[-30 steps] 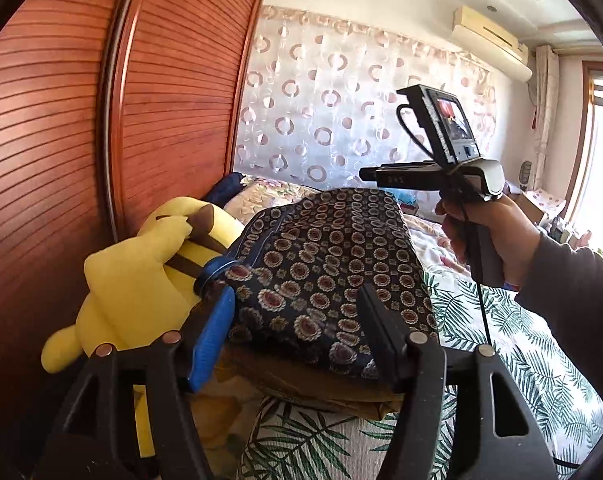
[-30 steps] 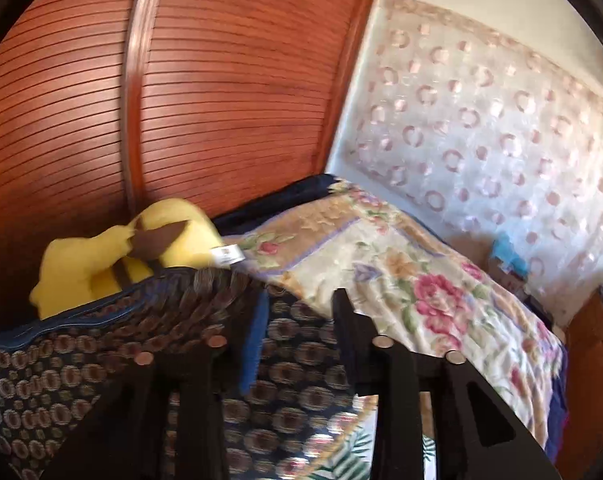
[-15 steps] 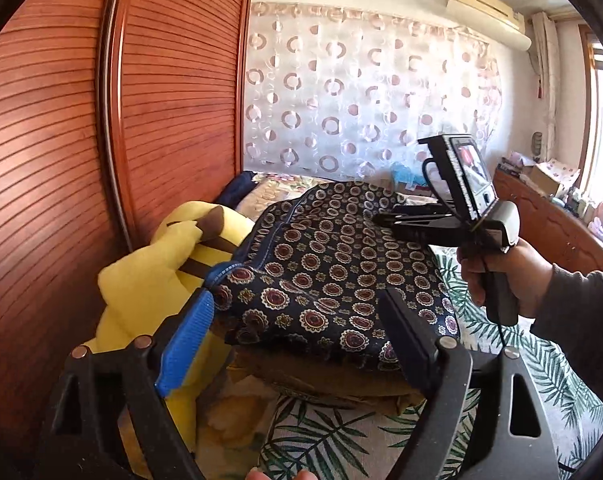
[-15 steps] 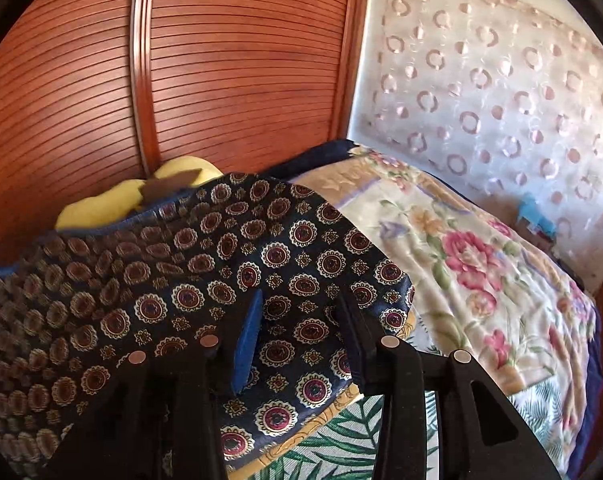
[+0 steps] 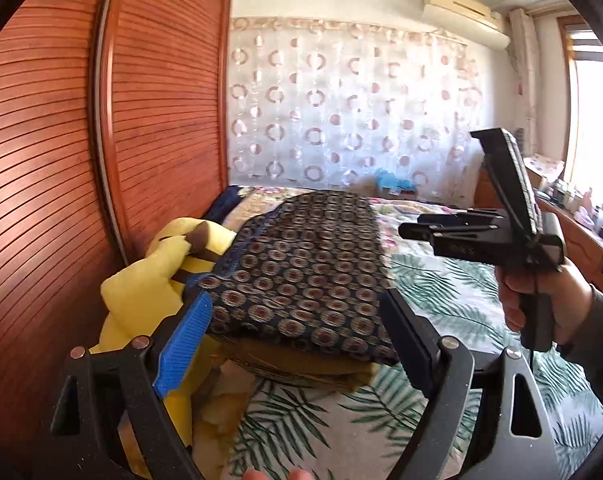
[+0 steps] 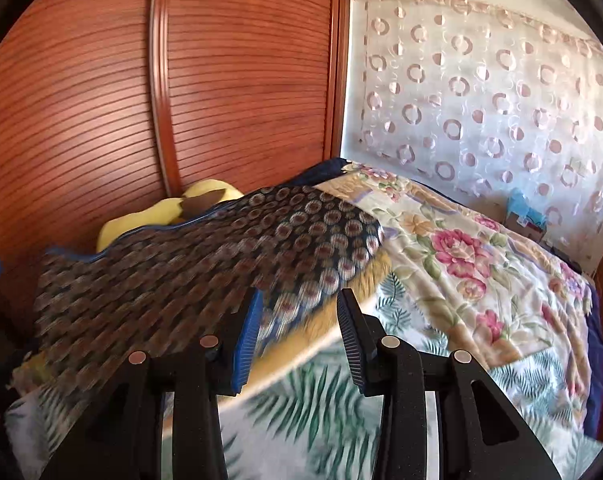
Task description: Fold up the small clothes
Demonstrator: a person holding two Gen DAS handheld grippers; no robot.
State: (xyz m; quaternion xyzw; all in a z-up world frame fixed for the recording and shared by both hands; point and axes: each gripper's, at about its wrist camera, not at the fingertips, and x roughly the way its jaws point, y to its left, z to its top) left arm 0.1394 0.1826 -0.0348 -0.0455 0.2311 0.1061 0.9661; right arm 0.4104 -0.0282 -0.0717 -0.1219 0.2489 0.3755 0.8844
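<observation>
A folded dark navy garment with a round medallion print (image 5: 301, 276) lies on top of a mustard-coloured folded piece (image 5: 301, 368) on the bed. It also shows in the right wrist view (image 6: 205, 264). My left gripper (image 5: 297, 344) is open, its jaws wide on either side of the pile's near edge, holding nothing. My right gripper (image 6: 297, 336) is open and empty, just in front of the pile's right corner. The right gripper also shows in the left wrist view (image 5: 481, 232), held off to the right of the garment.
A yellow plush toy (image 5: 157, 280) lies left of the pile against the red-brown slatted wardrobe door (image 5: 61, 160). The bed has a leaf-print sheet (image 5: 441, 300) and a floral quilt (image 6: 461, 248) behind. A circle-patterned curtain (image 5: 341, 100) hangs at the back.
My right gripper has let go of the garment, opened and drawn back to the right. The garment has settled flat on the pile. My left gripper has opened wider and pulled back slightly.
</observation>
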